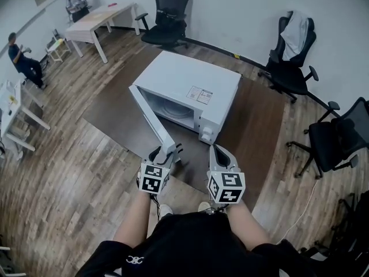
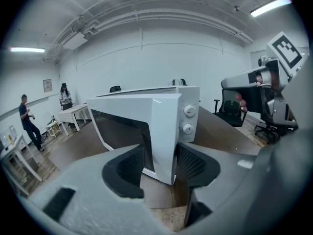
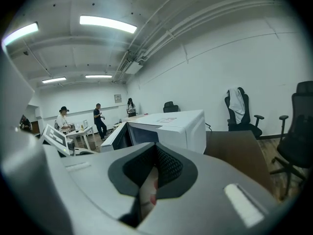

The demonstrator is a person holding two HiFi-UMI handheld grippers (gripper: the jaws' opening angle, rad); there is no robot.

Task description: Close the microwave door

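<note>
Jaws first, on your left: the left gripper (image 2: 159, 163) is spread wide and clamped on the free edge of the microwave door (image 2: 124, 126), with a pad against each face. Only that gripper's view shows you the grip. In the head view you see just the tips meeting the door's end, at 6 o'clock of the microwave (image 1: 190, 82). The microwave sits on the brown table (image 1: 253, 120) with its door swung out toward you.

The head view alone gives you the open cavity (image 1: 173, 109), pale inside, its contents too small to make out, and the label (image 1: 199, 94) on top. The left gripper view shows both dials (image 2: 189, 111) face-on, stacked at 3 o'clock of the door edge.

Further right, the right gripper (image 3: 155, 166) has its jaws together, near the microwave's dial corner. A pale sliver shows in the slit, too blurred to name. Its view adds three people (image 3: 99, 117) at 9 o'clock.
</note>
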